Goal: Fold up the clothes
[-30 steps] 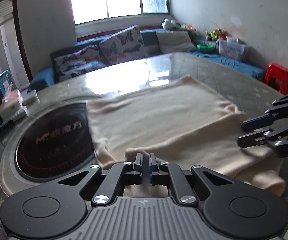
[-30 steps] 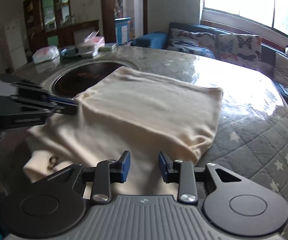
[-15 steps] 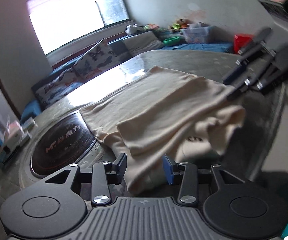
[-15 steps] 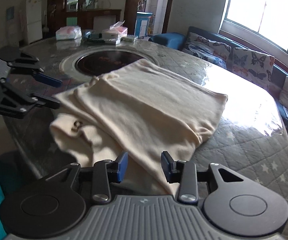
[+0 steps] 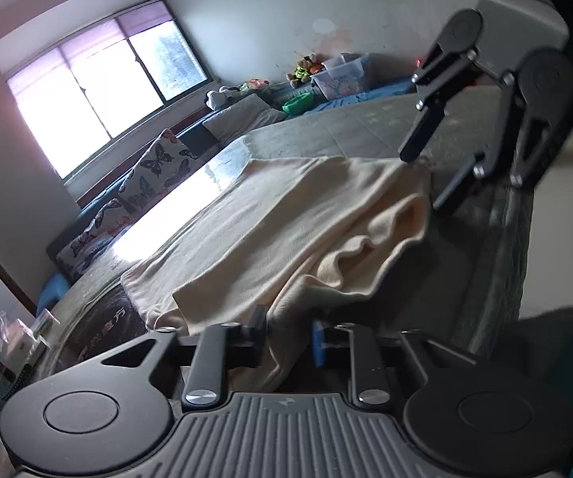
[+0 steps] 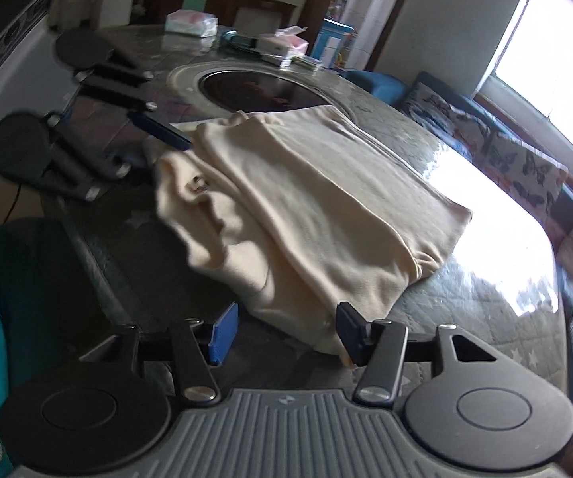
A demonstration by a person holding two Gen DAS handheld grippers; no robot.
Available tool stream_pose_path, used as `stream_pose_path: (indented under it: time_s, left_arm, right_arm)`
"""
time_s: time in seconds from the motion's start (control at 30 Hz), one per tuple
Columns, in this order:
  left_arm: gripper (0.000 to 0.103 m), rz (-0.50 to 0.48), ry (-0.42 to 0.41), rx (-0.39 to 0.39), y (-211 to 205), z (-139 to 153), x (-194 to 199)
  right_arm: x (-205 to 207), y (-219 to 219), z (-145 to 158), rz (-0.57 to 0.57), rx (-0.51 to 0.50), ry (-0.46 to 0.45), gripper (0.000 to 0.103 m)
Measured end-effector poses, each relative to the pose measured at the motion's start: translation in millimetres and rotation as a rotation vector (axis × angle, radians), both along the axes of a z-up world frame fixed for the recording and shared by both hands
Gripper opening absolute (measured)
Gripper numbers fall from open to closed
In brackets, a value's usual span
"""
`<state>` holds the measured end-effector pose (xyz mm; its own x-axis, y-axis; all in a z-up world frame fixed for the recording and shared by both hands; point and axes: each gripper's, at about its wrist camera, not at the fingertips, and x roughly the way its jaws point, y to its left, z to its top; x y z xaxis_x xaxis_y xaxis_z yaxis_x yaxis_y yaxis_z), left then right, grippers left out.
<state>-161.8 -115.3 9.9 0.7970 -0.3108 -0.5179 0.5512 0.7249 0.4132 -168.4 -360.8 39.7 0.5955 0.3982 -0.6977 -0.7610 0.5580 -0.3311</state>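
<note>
At the left of the right wrist frame, the left gripper (image 6: 163, 141) is seen at the near corner of the cream garment (image 6: 318, 199), its blue pads close to the cloth; contact cannot be confirmed there. In the left wrist frame its jaws are seen parted to a moderate gap, with a hanging fold of the garment (image 5: 286, 231) lying between them, not pinched.

Across the middle, the garment is spread on the round table (image 6: 485, 290), partly folded, with its near edge bunched and draped over the table rim. Its long axis is judged to run from lower centre towards the upper left of the right wrist frame, towards the dark cooktop inset (image 6: 262, 87); one end overlaps that inset's rim.

At the lower centre, the right gripper (image 6: 282, 332) is held wide, with the garment's hem between the pads, ungripped.

Risk noted: the overhanging portion may slide off the rim if either gripper closes on a single layer only; an uneven fold would result.
</note>
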Motion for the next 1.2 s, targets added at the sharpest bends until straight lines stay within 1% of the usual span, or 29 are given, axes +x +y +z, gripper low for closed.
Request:
stream_pose_path:
  time_s: [0.03,0.13,0.23,0.3,0.4,0.43,0.47,0.5,0.53,0.6,0.63,0.7,0.8,0.87,0.9,0.93,0.97,1.0,1.1,1.2]
  left_arm:
    - [0.014,0.006,0.006,-0.021,1.3,2.6,3.4]
    - [0.011,0.047,0.036,-0.098,6.5,13.5,20.3]
    - [0.011,0.086,0.071,-0.169,11.4,22.3,40.1]
    - [0.011,0.103,0.086,-0.196,12.8,24.7,50.2]
    - [0.012,0.123,0.109,-0.199,14.5,22.0,57.4]
    - [0.015,0.121,0.104,-0.191,15.2,21.1,55.1]
    - [0.015,0.118,0.099,-0.183,15.9,20.1,52.1]
    - [0.018,0.111,0.089,-0.169,16.9,19.3,46.5]
    - [0.020,0.104,0.080,-0.155,18.0,18.2,40.8]
    - [0.023,0.091,0.067,-0.124,20.5,14.6,29.7]
    - [0.028,0.091,0.064,-0.103,21.9,12.0,25.2]
    - [0.033,0.093,0.051,-0.066,25.5,6.3,16.9]
    - [0.033,0.095,0.031,-0.026,30.6,-0.7,7.6]
    - [0.030,0.091,0.016,-0.005,32.7,-4.3,3.2]
    - [0.024,0.087,0.009,0.003,33.2,-5.7,1.5]
    - [0.016,0.087,0.007,0.004,33.5,-6.1,0.3]
    - [0.015,0.088,0.004,0.002,33.9,-6.2,-0.8]
    - [0.010,0.093,0.000,-0.011,34.8,-4.2,-1.8]
    - [0.008,0.100,-0.019,-0.059,39.1,7.3,-8.2]
    - [0.007,0.093,-0.026,-0.105,45.1,21.6,-19.2]
  right_arm:
    - [0.3,0.9,-0.2,0.008,0.003,-0.006,0.058]
    - [5.5,4.1,-1.6,0.021,0.018,-0.009,0.059]
    - [15.3,9.2,-3.3,0.023,0.043,-0.011,0.058]
    - [24.6,12.2,-3.8,0.011,0.080,0.000,0.055]
    - [40.6,15.3,-3.6,-0.022,0.129,0.056,0.038]
    - [45.8,15.7,-2.9,-0.035,0.141,0.077,0.028]
    - [50.6,15.3,-1.5,-0.046,0.154,0.098,0.024]
    - [54.5,14.1,0.7,-0.058,0.171,0.117,0.020]
    - [58.3,12.7,2.9,-0.069,0.188,0.136,0.014]
    - [62.8,10.3,7.5,-0.085,0.216,0.159,0.013]
    - [63.8,9.5,9.4,-0.087,0.224,0.161,0.012]
    - [64.9,8.7,12.6,-0.089,0.234,0.160,0.011]
    - [63.6,9.9,14.6,-0.092,0.234,0.151,0.011]
    - [62.1,11.1,15.1,-0.094,0.231,0.144,0.010]
    - [61.0,11.8,14.9,-0.095,0.229,0.137,0.010]
    - [60.2,11.9,14.9,-0.095,0.228,0.135,0.010]
    - [57.9,12.7,15.8,-0.093,0.224,0.128,0.009]
    - [55.9,12.8,16.7,-0.092,0.224,0.122,0.009]
    - [45.7,12.1,23.6,-0.078,0.228,0.098,0.008]
    - [30.8,8.4,35.4,-0.051,0.233,0.082,0.008]
